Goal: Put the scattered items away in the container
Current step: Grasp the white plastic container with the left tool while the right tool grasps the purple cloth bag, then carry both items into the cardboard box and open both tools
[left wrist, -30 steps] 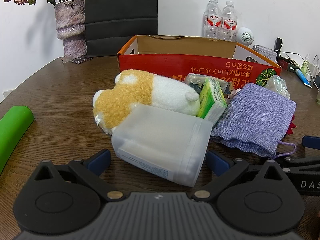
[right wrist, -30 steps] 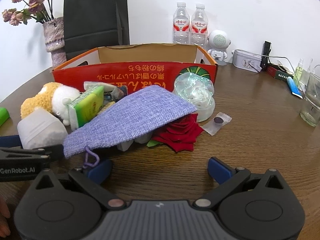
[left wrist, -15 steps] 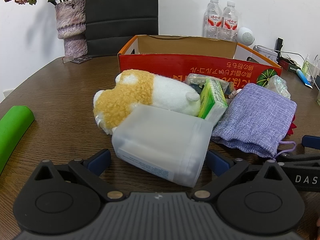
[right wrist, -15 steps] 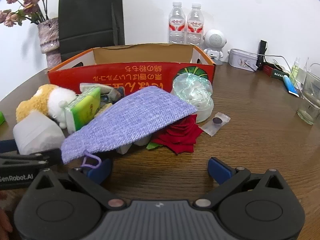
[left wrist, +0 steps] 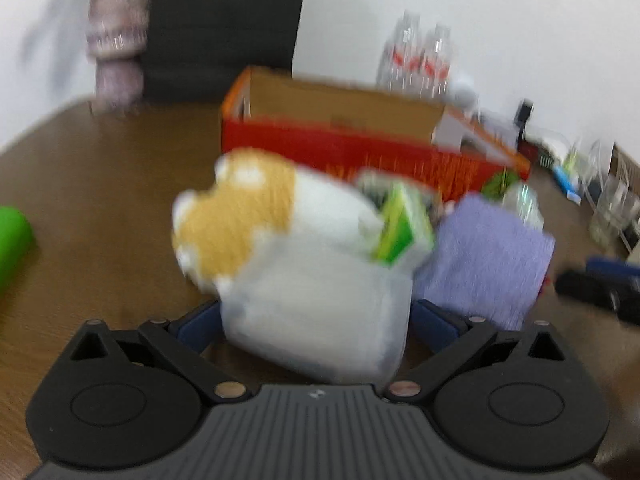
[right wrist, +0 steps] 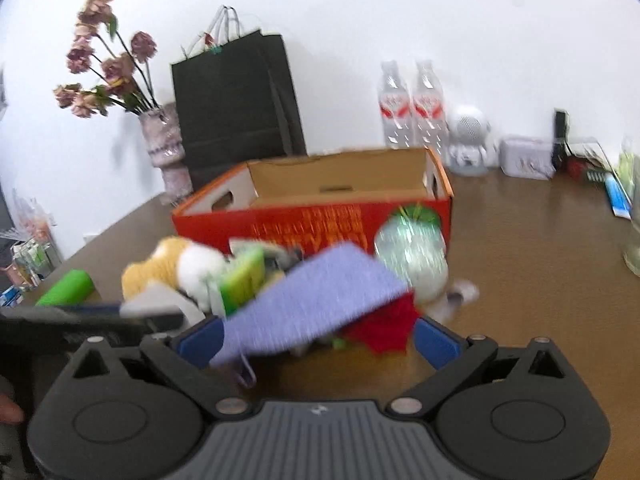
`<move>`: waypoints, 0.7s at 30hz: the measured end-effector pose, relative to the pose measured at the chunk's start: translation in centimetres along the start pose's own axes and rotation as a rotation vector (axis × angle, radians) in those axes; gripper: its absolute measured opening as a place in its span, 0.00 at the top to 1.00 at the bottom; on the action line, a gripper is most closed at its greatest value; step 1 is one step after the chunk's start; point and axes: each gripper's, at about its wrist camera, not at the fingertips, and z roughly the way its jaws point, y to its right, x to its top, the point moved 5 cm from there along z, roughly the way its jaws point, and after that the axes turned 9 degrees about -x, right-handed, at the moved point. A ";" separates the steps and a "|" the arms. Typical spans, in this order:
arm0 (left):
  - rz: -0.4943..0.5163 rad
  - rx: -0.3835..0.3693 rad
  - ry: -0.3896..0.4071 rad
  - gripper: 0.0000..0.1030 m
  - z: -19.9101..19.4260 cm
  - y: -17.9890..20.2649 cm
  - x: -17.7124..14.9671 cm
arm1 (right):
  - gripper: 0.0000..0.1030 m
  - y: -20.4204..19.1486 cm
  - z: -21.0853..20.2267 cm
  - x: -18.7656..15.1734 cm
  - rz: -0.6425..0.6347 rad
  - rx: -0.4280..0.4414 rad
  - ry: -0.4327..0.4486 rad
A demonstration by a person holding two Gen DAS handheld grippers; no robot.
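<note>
Brown wooden tabletop (right wrist: 540, 280) runs back to a white wall, and both camera views are smeared with blur. Toward the back of it stands the open red cardboard box with a plain brown inside (right wrist: 320, 220), its near wall printed with orange lettering. Behind the box are a tall black paper bag (right wrist: 236, 100), a mottled pink vase of dried flowers (right wrist: 166, 148) and two clear water bottles with red labels (right wrist: 412, 104). Heaped on the table just in front of the box lie the scattered items: an orange and white plush toy (left wrist: 256, 220), a frosted translucent plastic container lying on its side (left wrist: 320, 312), a green packet (left wrist: 400, 228), a lilac woven fabric pouch (right wrist: 316, 300), a red fabric rose (right wrist: 384, 328) tucked under the pouch, and a clear crinkled plastic tub (right wrist: 412, 256) touching the box's near wall. A bright green cylinder (right wrist: 68, 290) lies apart at the left edge. The left gripper (left wrist: 316, 320) has its blue-padded fingers spread wide on either side of the frosted container, which fills the gap between them; whether the pads touch it is lost in the blur. The right gripper (right wrist: 316, 336) is likewise spread wide, with the lower edge of the lilac pouch and the red rose lying between its blue fingers, neither one visibly pinched.
</note>
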 end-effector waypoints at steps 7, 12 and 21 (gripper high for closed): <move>0.079 0.025 0.082 0.17 -2.8 1.6 -1.6 | 0.47 0.9 4.3 -1.2 0.226 0.097 -0.154; 0.090 0.045 0.159 0.18 -6.6 2.7 -1.9 | 0.99 0.2 5.1 -1.2 0.284 0.147 -0.148; 0.082 -0.005 0.277 0.18 -11.1 3.5 3.1 | 0.99 -1.6 -2.7 4.6 0.108 0.153 0.116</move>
